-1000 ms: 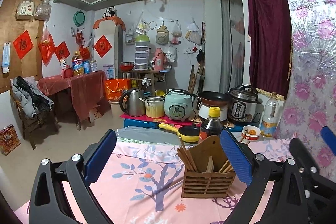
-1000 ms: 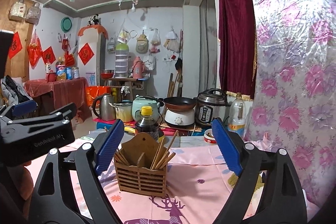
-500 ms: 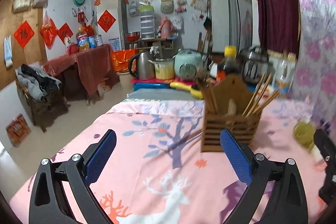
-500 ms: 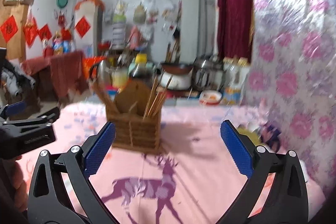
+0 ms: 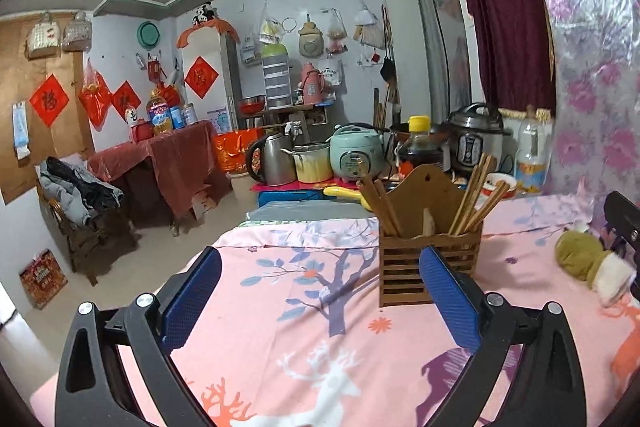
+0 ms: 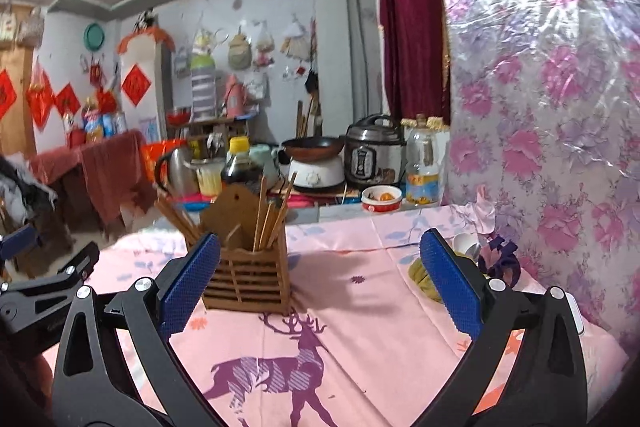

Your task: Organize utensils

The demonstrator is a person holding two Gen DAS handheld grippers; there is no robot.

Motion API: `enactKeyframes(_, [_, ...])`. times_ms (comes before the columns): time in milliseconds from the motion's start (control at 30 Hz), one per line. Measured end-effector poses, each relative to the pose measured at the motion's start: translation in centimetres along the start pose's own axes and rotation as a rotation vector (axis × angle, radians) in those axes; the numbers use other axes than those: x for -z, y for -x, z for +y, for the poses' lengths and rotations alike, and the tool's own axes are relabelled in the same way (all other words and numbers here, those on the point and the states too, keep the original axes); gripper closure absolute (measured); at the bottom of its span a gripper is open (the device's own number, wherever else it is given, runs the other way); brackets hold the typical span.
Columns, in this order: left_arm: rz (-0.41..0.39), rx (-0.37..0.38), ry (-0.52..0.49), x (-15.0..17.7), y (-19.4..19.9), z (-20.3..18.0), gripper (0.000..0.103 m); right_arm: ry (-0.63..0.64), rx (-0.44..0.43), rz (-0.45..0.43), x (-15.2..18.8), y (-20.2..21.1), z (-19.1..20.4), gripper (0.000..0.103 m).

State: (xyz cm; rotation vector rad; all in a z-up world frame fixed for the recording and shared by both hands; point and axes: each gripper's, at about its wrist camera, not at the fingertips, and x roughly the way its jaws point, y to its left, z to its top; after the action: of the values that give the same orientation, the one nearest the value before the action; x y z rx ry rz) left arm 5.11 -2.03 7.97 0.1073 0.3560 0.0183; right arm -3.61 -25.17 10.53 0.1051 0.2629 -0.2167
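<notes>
Now both tools sit lower than a second ago, and the holder (image 5: 430, 267) with its chopsticks (image 5: 474, 195) looms nearer on the pink cloth (image 5: 312, 327). Left tool (image 5: 320, 299) gapes empty; right tool (image 6: 320, 283) has just spread wider, nothing between. A yellow-green cloth (image 5: 580, 259) lies right of the holder.

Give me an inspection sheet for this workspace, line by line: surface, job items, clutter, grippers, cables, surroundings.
Surface: pink deer-print cloth, no loose utensils seen.
Job's things: wooden holder upright, chopsticks leaning in two compartments.
Clutter: olive cloth bundle right of the holder; purple item and white cup by the wall.
Grippers: left gripper open, empty; right gripper open, empty, jaws just widened.
Cables: nothing seen.
Surroundings: sauce bottle, cookers, kettle behind; floral wall at right.
</notes>
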Motion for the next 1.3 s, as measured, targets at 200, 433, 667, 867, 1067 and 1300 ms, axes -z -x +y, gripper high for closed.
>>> enactKeyframes(200, [-0.022, -0.009, 0.051, 0.6, 1.4, 0.5, 0.006, -0.023, -0.015, -0.018, 0.0, 1.1, 0.3, 0.006])
enactKeyframes(433, [-0.003, -0.02, 0.068, 1.8, 2.0, 1.0, 0.006, -0.008, 0.008, -0.038, 1.3, 2.5, 0.2, 0.006])
enactKeyframes(667, [0.0, -0.013, 0.046, 2.2, 2.2, 0.8, 0.006, 0.004, 0.003, -0.071, 1.0, 3.5, 0.3, 0.006])
enactKeyframes(867, [-0.003, -0.008, 0.035, 2.2, 2.3, 0.6, 0.006, 0.044, 0.023, -0.101, 1.1, 4.0, 1.1, 0.006])
enactKeyframes(1067, [0.0, -0.005, 0.052, 2.1, 2.2, 1.0, 0.006, 0.052, 0.027, -0.106, 1.2, 4.1, 1.2, 0.006])
enactKeyframes(1300, [0.012, -0.004, 0.061, 2.0, 1.8, 1.1, 0.006, 0.061, 0.038, -0.084, 1.4, 3.6, 1.3, 0.006])
